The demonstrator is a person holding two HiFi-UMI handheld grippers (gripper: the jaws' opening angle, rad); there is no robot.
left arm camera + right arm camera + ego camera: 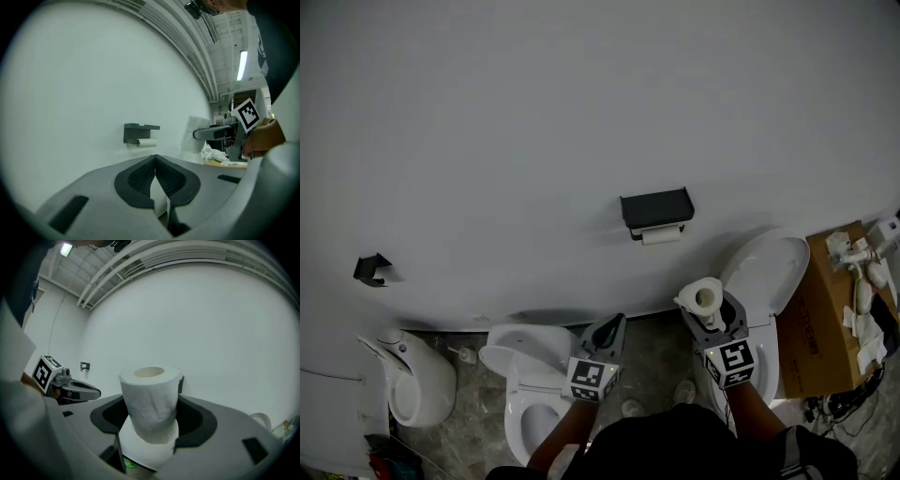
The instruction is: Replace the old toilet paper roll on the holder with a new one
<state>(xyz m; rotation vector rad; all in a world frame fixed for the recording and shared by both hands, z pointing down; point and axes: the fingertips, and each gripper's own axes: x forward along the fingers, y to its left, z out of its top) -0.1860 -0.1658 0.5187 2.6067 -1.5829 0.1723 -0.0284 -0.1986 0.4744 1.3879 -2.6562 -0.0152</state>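
Observation:
A black holder hangs on the white wall, with a thin old roll under it. My right gripper is shut on a full white toilet paper roll, held upright below and to the right of the holder. My left gripper is shut with nothing between its pads, below and left of the holder. Both grippers are well clear of the wall.
A white toilet stands under my left gripper and another with its lid up is beside my right. A small urinal-like fixture is at the left. A cardboard box with white items sits at the right. A black wall fitting hangs far left.

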